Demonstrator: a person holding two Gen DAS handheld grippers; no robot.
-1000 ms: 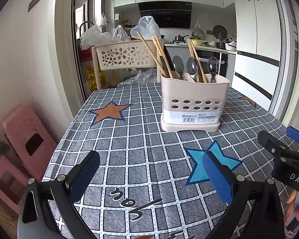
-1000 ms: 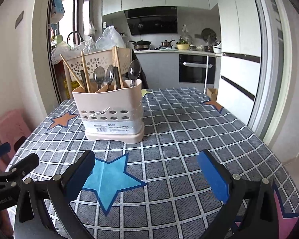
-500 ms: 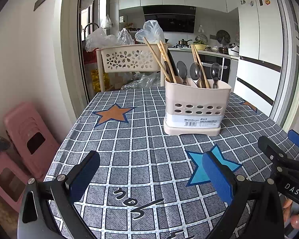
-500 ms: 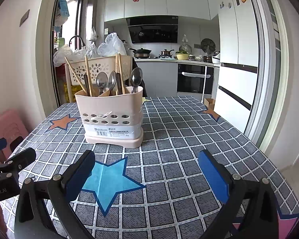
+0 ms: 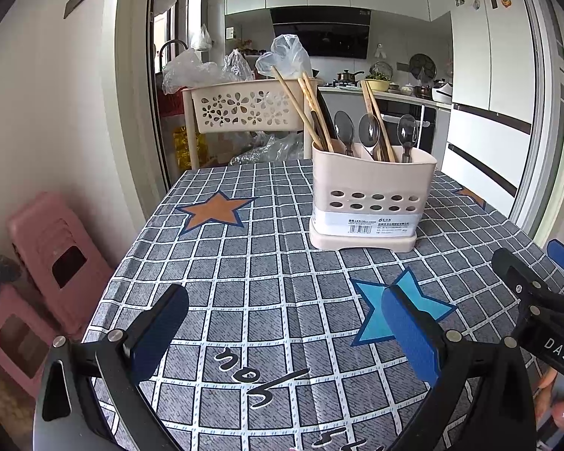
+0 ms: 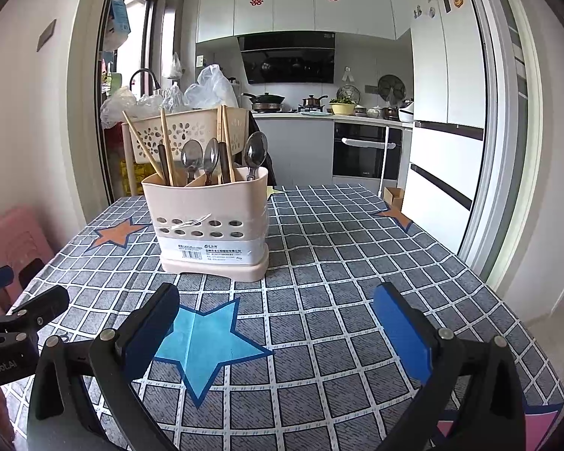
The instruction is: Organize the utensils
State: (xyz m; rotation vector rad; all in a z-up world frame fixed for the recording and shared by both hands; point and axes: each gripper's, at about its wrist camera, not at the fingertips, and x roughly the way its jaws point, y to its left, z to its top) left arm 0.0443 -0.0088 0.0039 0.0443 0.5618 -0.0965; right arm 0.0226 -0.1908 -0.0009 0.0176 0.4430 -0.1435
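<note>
Both jaws gape wide and carry nothing: the left hand-held gripper [image 5: 284, 332] and the right hand-held gripper [image 6: 276, 325] hover low over the bench [image 6: 357, 263], well short of the caddy [image 6: 210, 225]. The caddy stands upright, with chopsticks [image 5: 304, 109] and spoons [image 5: 368, 131] upright inside it, mixed across its compartments. The chopsticks lean outward past the caddy's rim, so a gripper reaching for a spoon could knock them and scatter them. The caddy looks light; a sideways pull on a wedged utensil could tip or slide it on the cloth. Thin, slick spoon handles may twist between the pads.
</note>
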